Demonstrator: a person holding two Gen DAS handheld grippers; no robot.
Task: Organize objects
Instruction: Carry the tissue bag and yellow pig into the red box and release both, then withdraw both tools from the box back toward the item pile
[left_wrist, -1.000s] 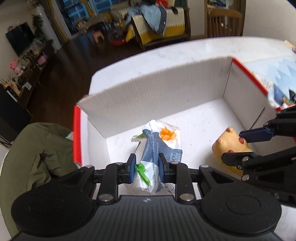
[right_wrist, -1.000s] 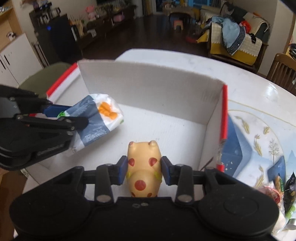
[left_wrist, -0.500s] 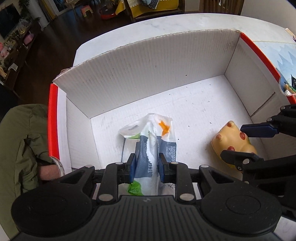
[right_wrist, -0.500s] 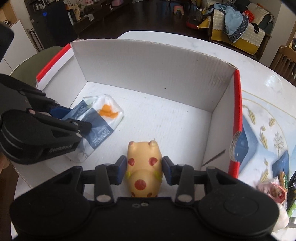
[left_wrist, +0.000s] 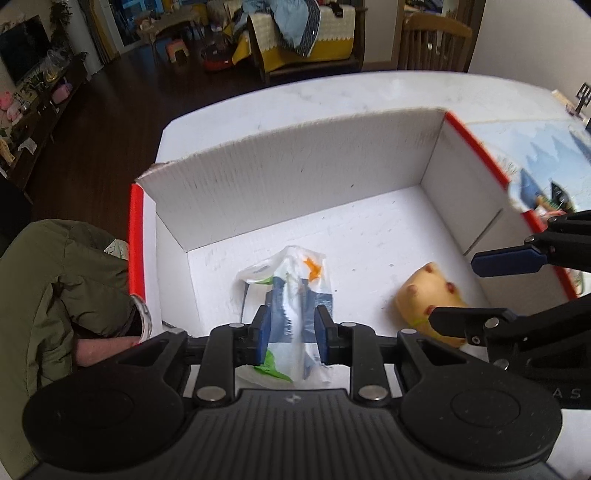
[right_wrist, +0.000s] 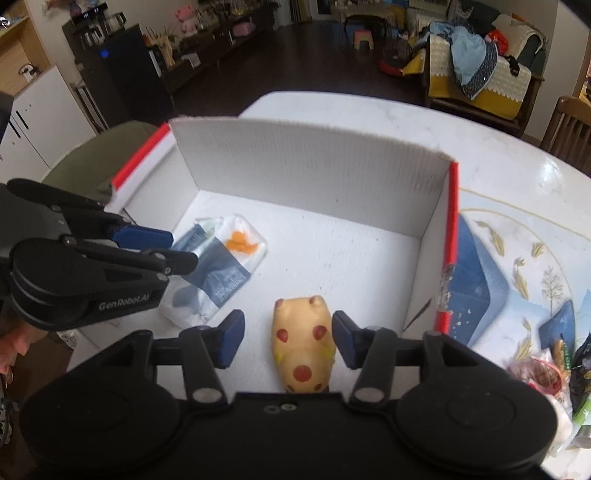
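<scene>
Since the earlier frames, the right gripper (right_wrist: 288, 338) has let go of the toy (right_wrist: 303, 349): its pads (right_wrist: 231, 338), which pressed the toy's sides, now stand clear of it on both sides, and the jaws are opening. The toy, yellow with red spots, lies on the box (right_wrist: 310, 173) floor between those pads, near the right wall. The left gripper (left_wrist: 291, 328) remains clamped on the bag (left_wrist: 291, 291), a white and blue plastic packet with an orange mark. In the left wrist view the bag's lower part sits between the blue pads (left_wrist: 260, 332); its upper part reaches forward over the box floor, left of the toy. The box, white inside with red edges, stands on the table (right_wrist: 498, 158). A patterned mat (right_wrist: 524, 266) lies just right of the box.
</scene>
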